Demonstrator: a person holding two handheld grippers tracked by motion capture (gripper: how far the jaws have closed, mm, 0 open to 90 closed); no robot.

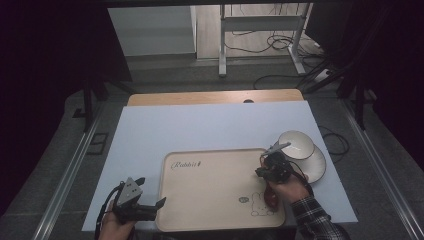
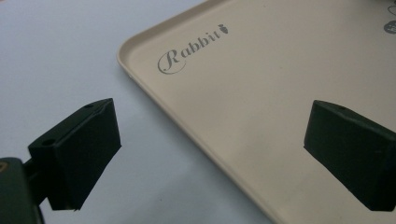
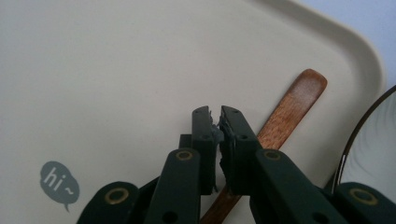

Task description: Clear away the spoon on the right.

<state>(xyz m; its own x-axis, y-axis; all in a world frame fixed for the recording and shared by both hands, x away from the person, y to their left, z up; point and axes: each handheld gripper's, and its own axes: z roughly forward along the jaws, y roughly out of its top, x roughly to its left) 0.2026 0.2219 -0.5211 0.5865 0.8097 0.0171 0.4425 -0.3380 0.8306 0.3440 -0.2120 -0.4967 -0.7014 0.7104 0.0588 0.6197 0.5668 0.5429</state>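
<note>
My two hand-held grippers sit low at the beige rectangular plastic tray (image 1: 215,197).

My left gripper (image 2: 210,154) straddles its left rim, jaws wide apart — my right gripper (image 3: 217,128), jaws together, hovers over the brown wooden spoon (image 3: 289,112) lying inside the tray's right edge.

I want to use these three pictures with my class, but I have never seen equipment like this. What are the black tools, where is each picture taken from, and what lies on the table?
No robot here: a person holds a hand-operated two-jaw gripper in each hand. One picture looks down from above; the other two come from cameras riding on the grippers.

On the pale table lies a beige tray printed "Rabbit". At its right edge sit a white bowl and plate.

The left gripper is open, empty, straddling the tray's rim. The right gripper is shut above a wooden spoon lying on the tray; whether it touches the spoon cannot be told.
</note>
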